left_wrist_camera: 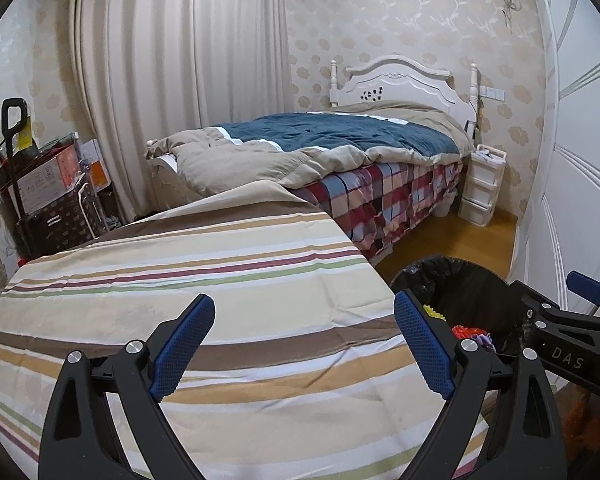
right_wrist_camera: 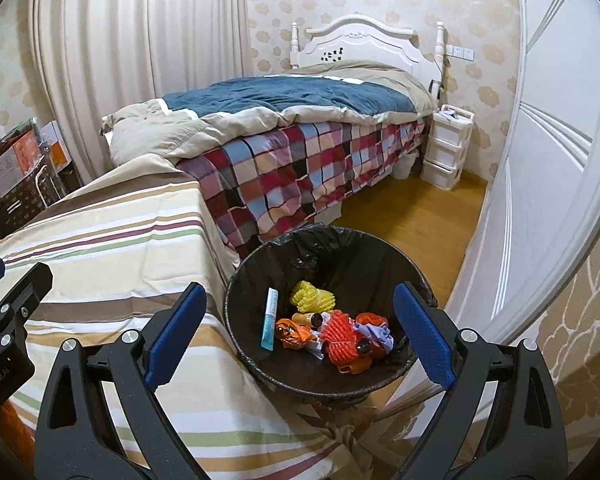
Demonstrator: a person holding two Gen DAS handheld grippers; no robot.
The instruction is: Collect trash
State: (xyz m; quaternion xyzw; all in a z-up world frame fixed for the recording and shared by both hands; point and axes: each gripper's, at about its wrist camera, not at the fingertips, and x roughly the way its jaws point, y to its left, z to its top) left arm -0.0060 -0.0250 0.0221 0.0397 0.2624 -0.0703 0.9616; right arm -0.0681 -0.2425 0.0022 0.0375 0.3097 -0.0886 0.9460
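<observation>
Both tongs stand wide apart and empty: the left gripper [left_wrist_camera: 304,344] hangs over the striped cloth [left_wrist_camera: 204,280] beside the bin, the right gripper [right_wrist_camera: 300,340] above the bin's mouth, touching nothing. Inside the black-lined trash bin [right_wrist_camera: 256,264], which sits just off the cloth's edge, lie a pale blue tube [right_wrist_camera: 269,319], a yellow mesh wad [right_wrist_camera: 312,298] and orange scraps [right_wrist_camera: 340,338]. No litter shows on the cloth, so collecting looks finished or nearly so, though corners near the bin are hidden.
</observation>
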